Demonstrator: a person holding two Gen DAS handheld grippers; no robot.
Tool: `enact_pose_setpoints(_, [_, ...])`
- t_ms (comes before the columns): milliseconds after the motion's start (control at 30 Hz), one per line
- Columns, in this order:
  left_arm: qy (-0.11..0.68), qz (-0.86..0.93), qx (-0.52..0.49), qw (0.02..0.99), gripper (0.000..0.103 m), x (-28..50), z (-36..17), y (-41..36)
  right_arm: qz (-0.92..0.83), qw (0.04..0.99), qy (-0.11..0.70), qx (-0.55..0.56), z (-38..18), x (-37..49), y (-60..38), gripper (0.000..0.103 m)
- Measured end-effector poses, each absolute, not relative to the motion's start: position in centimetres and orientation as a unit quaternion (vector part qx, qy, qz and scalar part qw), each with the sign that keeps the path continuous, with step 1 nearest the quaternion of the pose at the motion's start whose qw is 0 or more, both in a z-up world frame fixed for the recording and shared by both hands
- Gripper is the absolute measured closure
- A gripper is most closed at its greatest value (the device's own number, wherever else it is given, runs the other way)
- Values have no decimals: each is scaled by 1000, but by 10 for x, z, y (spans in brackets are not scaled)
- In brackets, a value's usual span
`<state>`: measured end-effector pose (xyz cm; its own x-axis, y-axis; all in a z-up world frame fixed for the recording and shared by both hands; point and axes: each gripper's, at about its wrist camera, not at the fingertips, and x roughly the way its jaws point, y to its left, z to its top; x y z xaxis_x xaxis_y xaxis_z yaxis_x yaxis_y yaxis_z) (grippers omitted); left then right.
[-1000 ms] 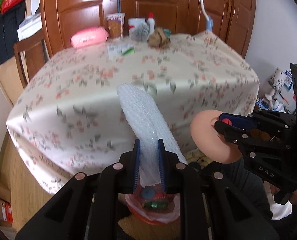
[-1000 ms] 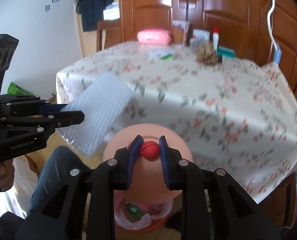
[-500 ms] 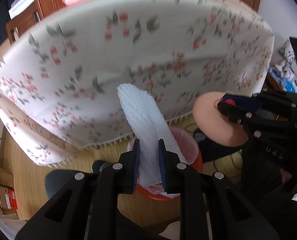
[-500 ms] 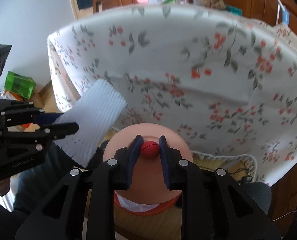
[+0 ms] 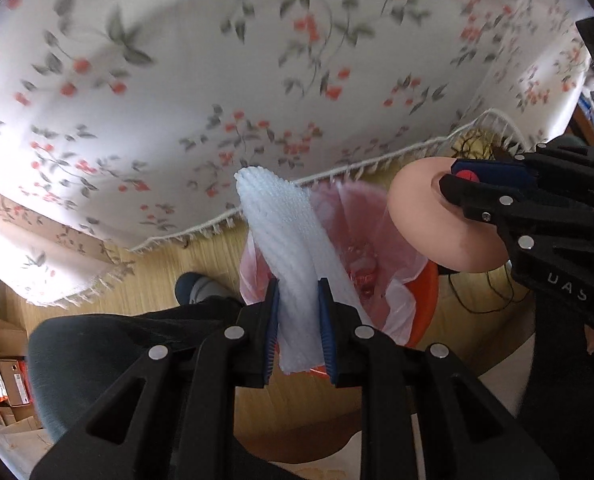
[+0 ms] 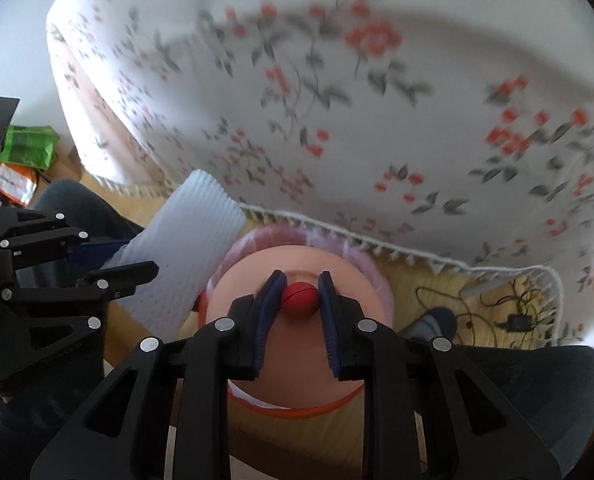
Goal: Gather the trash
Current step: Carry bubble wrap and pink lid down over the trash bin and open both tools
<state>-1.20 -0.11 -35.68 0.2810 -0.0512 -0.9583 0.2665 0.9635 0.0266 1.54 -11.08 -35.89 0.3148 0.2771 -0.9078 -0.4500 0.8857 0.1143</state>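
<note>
My left gripper (image 5: 298, 294) is shut on a white sheet of bubble wrap (image 5: 287, 240), which hangs right over an orange bin (image 5: 425, 300) lined with a pink bag (image 5: 361, 216). In the right wrist view the same bubble wrap (image 6: 185, 252) sits left of centre, held by the left gripper (image 6: 109, 256). My right gripper (image 6: 300, 294) is shut on the red knob (image 6: 300, 300) of a peach-coloured lid (image 6: 297, 356), which hovers above the bin (image 6: 297, 412) and hides most of it. From the left wrist view, that lid (image 5: 437, 216) and the right gripper (image 5: 453, 178) appear at the right.
The floral tablecloth (image 5: 257, 80) hangs down just behind the bin, its fringed hem (image 6: 417, 248) close to the rim. A person's legs (image 5: 109, 340) and a shoe (image 5: 195, 286) are beside the bin. Cables (image 6: 497, 312) lie on the wooden floor at right; boxes (image 5: 5, 384) at far left.
Both grippers have come down from tabletop height and tilted downward. The tabletop has left view; the bin now sits directly under the bubble wrap and the lid. Both grips are unchanged.
</note>
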Motion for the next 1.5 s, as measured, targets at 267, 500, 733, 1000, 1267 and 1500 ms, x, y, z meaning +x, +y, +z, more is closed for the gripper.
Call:
enact_pose_setpoints(267, [630,-93,83,766,83,7,-408,3,216,774,588,-86,-418,33,-106,80])
enact_pose_setpoints(500, [646,-97,79,754,79,25,-437,0,208,761,609,-85,-446,48,-99,80])
enact_pose_setpoints(733, [657,-95,72,744,78,33,-450,3,202,751,624,-79,-460,56,-98,80])
enact_pose_setpoints(1000, [657,-91,57,746,68,34,-449,9,205,741,634,-82,-477,60,-92,80])
enact_pose_setpoints(1267, [658,-72,50,748,54,35,-448,14,213,732,640,-95,-489,61,-81,77])
enact_pose_setpoints(1500, [662,-47,36,747,45,37,-450,27,214,735,637,-94,-490,62,-79,64])
